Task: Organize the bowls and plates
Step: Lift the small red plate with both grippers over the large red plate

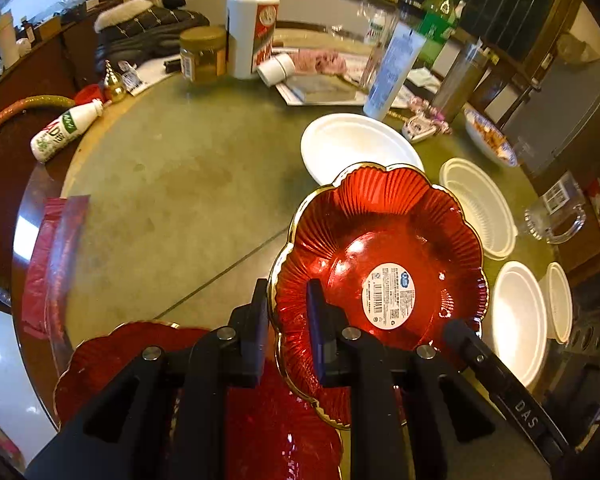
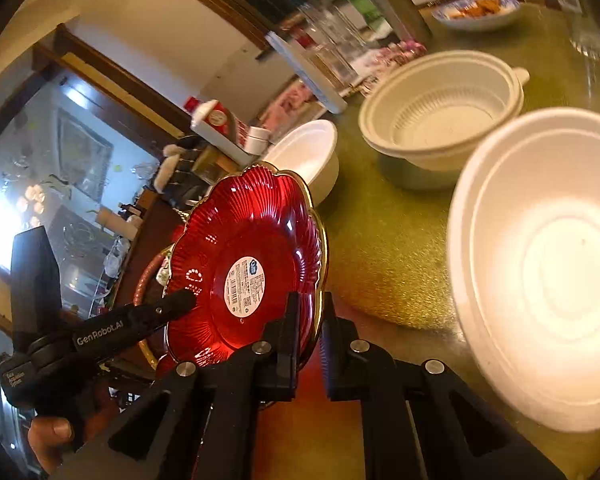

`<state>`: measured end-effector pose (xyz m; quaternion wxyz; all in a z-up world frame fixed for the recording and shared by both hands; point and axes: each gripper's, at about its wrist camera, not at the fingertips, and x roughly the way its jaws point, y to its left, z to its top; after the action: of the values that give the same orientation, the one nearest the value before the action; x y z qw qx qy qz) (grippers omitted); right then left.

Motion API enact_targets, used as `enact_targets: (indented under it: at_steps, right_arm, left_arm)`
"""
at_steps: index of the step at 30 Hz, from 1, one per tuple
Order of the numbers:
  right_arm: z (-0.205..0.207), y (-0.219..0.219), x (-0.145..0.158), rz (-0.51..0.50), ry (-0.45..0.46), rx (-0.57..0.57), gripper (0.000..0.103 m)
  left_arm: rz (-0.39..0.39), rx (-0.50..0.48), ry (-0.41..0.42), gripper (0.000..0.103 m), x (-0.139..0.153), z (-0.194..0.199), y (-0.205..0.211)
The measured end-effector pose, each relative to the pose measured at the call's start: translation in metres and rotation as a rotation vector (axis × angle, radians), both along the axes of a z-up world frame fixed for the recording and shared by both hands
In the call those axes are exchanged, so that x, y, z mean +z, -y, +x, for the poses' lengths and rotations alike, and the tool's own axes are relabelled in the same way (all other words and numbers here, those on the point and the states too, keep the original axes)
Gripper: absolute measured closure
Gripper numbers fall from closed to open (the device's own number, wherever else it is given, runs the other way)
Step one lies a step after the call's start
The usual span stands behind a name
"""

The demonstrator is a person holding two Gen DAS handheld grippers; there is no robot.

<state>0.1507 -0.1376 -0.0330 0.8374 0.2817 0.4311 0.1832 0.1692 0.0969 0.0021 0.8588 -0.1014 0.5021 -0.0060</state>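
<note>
Two grippers: both clamp the rim of one red plate [image 1: 380,248], holding it tilted above the table [image 1: 172,184].
Left gripper [image 1: 288,320]: jaws closed on the plate's near rim at about 7 o'clock of the plate in its own view; the gold edge sits pinched between the pads.
Right gripper [image 2: 310,320]: jaws closed on the rim at about 5 o'clock of the plate in its own view; in the left view its finger touches the rim at 4 o'clock.
Red plate: scalloped, gold-edged, white sticker [image 1: 390,296] at centre.
Second red plate [image 1: 112,360]: lies flat under the left gripper, at 7 o'clock from the lifted one.
White bowls: one [image 1: 352,144] at 12 o'clock from the lifted plate, a ribbed one [image 1: 480,204] at 2 o'clock, another [image 1: 520,320] at 4 o'clock.
Hand [image 2: 60,436]: seen gripping the left tool's handle.
</note>
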Motion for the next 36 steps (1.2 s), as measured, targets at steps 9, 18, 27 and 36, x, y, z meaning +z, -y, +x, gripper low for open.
enact_targets:
  at_steps: [9, 18, 27, 36]
  right_arm:
    - [-0.025, -0.019, 0.027, -0.038, 0.075, 0.025, 0.095]
    - [-0.054, -0.026, 0.044, -0.067, 0.101, 0.044, 0.095]
    - [-0.073, -0.043, 0.051, -0.103, 0.117, 0.078, 0.095]
    - [-0.086, -0.063, 0.058, -0.121, 0.135, 0.118, 0.095]
  left_arm:
    - [-0.04, 0.032, 0.086, 0.088, 0.022, -0.043, -0.017]
    - [-0.081, 0.056, 0.153, 0.088, 0.023, -0.093, -0.027]
    - [-0.109, 0.093, 0.188, 0.088, 0.017, -0.124, -0.042]
    - [-0.101, 0.13, 0.237, 0.088, 0.022, -0.147, -0.058]
